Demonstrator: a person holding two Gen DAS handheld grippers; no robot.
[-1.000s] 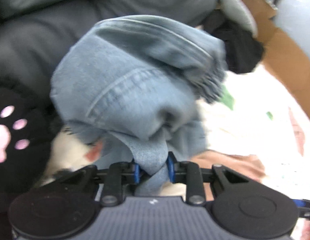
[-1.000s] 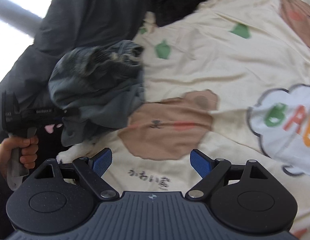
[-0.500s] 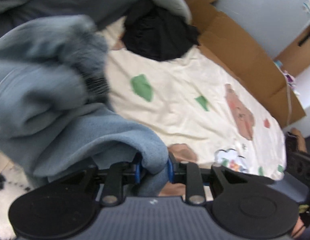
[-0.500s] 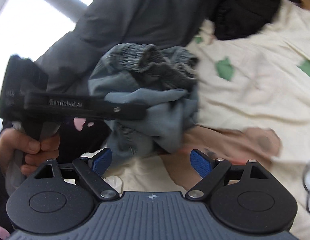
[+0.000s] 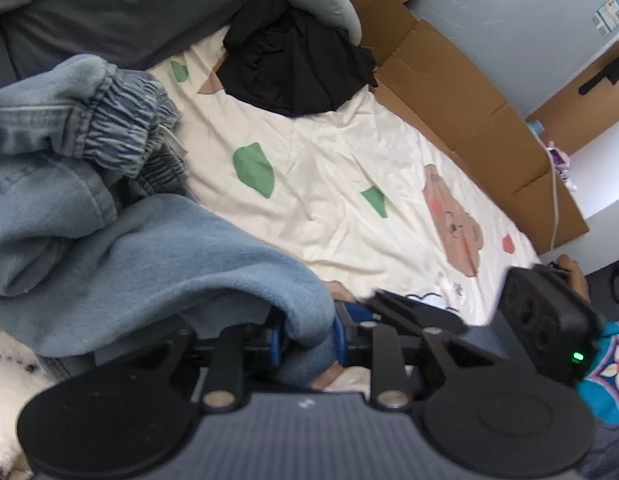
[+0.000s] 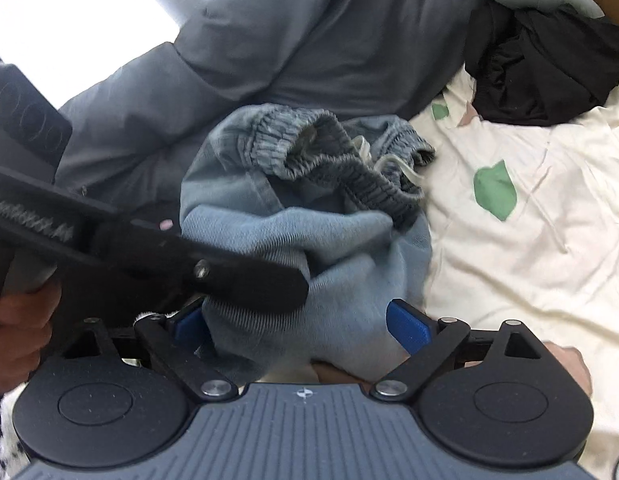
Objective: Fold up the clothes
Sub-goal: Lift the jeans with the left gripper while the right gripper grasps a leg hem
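Observation:
Light blue denim trousers with an elastic waistband hang bunched over the cream bed sheet. My left gripper is shut on a fold of the denim. In the right wrist view the same trousers fill the middle, with the left gripper coming in from the left, held by a hand. My right gripper is open, its blue pads on either side of the lowest hanging part of the denim. The right gripper's body shows at the right edge of the left wrist view.
A black garment lies crumpled at the head of the bed beside a grey pillow. A dark grey duvet covers the far side. Cardboard lines the wall. The sheet carries green and brown cartoon prints.
The left gripper has lifted and swung the trousers toward the right gripper. The right gripper moved in until its open fingers straddle the hanging denim.

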